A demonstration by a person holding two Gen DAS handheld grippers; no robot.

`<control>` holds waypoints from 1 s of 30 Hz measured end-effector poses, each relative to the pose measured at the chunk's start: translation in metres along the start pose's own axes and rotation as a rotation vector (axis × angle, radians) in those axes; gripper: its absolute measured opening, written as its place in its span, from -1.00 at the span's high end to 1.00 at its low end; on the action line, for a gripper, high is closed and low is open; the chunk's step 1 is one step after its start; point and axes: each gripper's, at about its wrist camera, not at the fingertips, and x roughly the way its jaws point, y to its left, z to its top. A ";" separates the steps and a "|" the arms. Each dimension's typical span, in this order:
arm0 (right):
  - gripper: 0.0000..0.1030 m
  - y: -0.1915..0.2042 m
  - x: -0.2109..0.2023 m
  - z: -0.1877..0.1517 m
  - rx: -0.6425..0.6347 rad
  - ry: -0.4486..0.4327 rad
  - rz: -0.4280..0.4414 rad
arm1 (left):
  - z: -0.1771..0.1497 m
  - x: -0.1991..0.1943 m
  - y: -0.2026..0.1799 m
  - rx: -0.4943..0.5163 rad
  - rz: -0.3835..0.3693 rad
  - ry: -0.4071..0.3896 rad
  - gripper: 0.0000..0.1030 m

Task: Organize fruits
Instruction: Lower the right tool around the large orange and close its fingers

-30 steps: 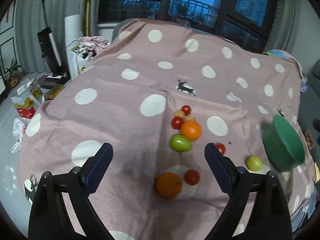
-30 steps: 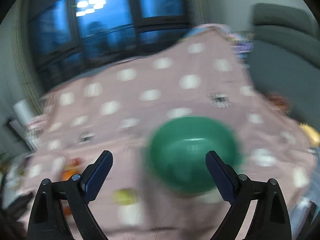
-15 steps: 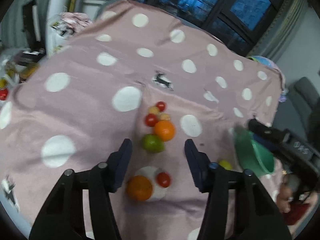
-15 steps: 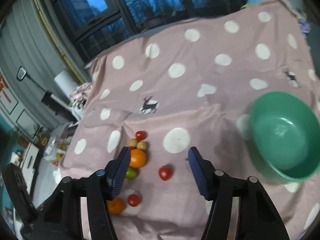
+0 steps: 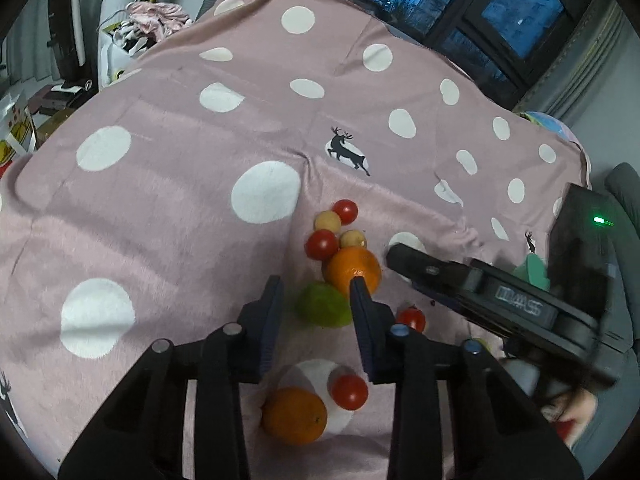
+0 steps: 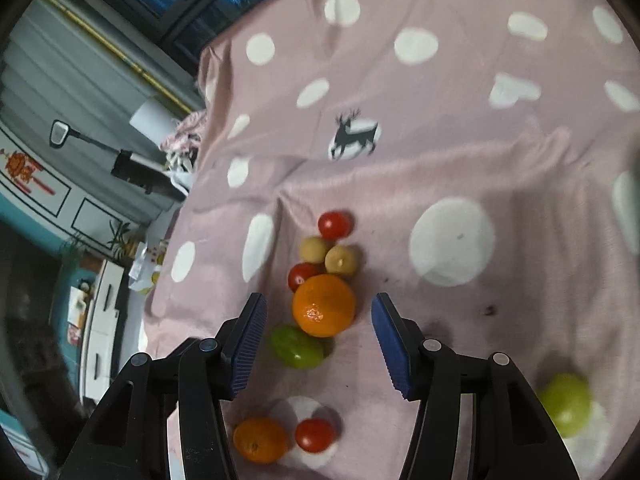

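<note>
Fruit lies in a cluster on the pink dotted cloth point(image 5: 180, 208): an orange point(image 5: 352, 272) point(image 6: 323, 306), a green fruit point(image 5: 322, 310) point(image 6: 297, 347), red tomatoes point(image 5: 321, 244) and small tan fruits point(image 5: 328, 222). A second orange point(image 5: 294, 414) and a tomato point(image 5: 349, 392) lie nearer. My left gripper point(image 5: 316, 296) hovers over the green fruit, jaws closing, pads not touching it. My right gripper point(image 6: 320, 316) frames the orange, jaws closing slightly, with gaps on both sides. Its finger point(image 5: 424, 270) reaches in from the right. A sliver of green bowl point(image 5: 534, 270) shows behind it.
A lone tomato point(image 5: 412, 319) and a yellow-green fruit point(image 6: 566, 404) lie to the right of the cluster. A hand point(image 5: 576, 404) holds the right gripper at the lower right. Boxes and clothes point(image 5: 152, 16) sit beyond the table's left edge, and dark windows stand behind.
Both grippers narrowed their jaws and came down closer to the fruit cluster. The right one swung from the green bowl to the orange, and the bowl left its view.
</note>
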 end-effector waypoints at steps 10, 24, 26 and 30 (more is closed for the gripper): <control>0.10 0.006 0.037 -0.004 -0.049 0.030 -0.074 | 0.002 0.000 0.007 -0.011 0.022 -0.001 0.37; 0.79 -0.003 -0.006 -0.027 -0.069 -0.008 -0.139 | -0.002 0.004 -0.003 0.021 0.013 0.014 0.37; 0.72 -0.007 -0.009 -0.022 -0.040 -0.024 -0.111 | -0.002 0.003 0.001 0.008 0.019 0.011 0.37; 0.05 -0.006 -0.001 -0.017 0.005 -0.040 -0.026 | 0.000 0.001 0.007 -0.009 0.028 0.003 0.37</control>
